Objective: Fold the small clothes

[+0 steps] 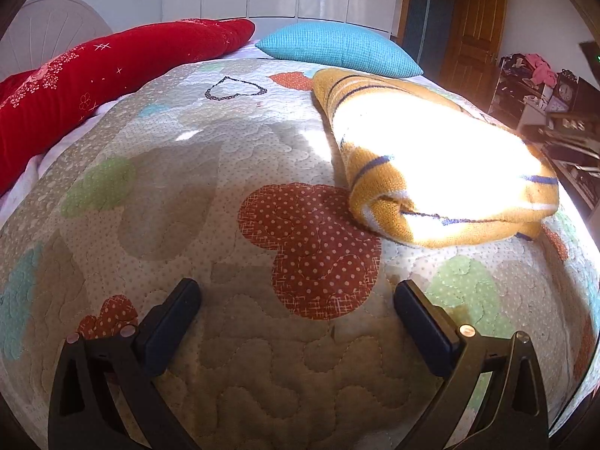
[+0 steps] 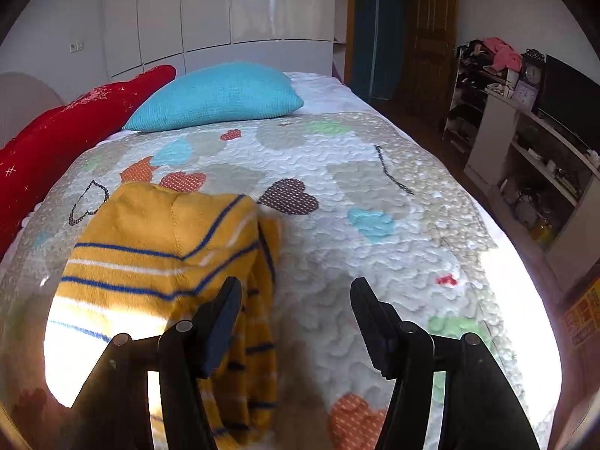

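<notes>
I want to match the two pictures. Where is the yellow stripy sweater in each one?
Left wrist view: the yellow striped sweater lies folded at the right, in bright sunlight.
Right wrist view: the sweater is at lower left, beside the right gripper.
Shared landmark: the turquoise pillow behind it.

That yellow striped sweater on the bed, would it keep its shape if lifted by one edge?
Probably not: the yellow striped sweater is soft knit, its folded layers lie loose, and one part already hangs along its side, so it would likely droop and unfold. It looks light and unlikely to slip.
</notes>
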Tool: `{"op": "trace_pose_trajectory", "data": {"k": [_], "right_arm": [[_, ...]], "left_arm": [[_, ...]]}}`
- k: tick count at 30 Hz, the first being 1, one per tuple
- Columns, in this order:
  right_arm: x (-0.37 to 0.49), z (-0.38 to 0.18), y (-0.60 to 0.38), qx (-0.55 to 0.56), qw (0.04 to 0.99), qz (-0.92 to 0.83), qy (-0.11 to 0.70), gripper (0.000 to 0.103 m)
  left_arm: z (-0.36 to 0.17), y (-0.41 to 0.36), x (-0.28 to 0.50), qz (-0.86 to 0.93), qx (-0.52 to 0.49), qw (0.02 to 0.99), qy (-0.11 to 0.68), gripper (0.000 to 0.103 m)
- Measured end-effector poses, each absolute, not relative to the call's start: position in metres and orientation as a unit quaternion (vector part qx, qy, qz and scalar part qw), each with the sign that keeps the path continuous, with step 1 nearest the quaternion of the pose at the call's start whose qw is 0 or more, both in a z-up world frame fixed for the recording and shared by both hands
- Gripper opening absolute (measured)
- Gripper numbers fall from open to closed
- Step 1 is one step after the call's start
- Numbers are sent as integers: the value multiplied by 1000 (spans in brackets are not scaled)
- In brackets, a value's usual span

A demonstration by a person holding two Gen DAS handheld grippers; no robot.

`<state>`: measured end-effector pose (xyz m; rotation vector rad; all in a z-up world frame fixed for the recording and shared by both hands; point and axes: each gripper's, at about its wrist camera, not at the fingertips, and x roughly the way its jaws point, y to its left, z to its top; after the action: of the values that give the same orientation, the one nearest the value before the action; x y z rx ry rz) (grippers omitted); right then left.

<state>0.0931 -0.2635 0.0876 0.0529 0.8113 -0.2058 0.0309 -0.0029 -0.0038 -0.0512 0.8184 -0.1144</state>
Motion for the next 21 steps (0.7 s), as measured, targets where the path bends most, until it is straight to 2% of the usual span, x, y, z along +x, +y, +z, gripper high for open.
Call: {"op": "trace_pose_trajectory", "data": {"k": [7,16,21], "right_arm": [[-11,79,-296,91,905,-116,399,67],[-73,87,-292,112,915,-115,371,68],[-85,106,-269,79,929,-101,347,73]], "left_arm": [[29,13,6,-10,-64,924,376,103],[136,12,-75,57,-43,979,189,103],[153,-9,-78,-70,-31,973,219,103]]}}
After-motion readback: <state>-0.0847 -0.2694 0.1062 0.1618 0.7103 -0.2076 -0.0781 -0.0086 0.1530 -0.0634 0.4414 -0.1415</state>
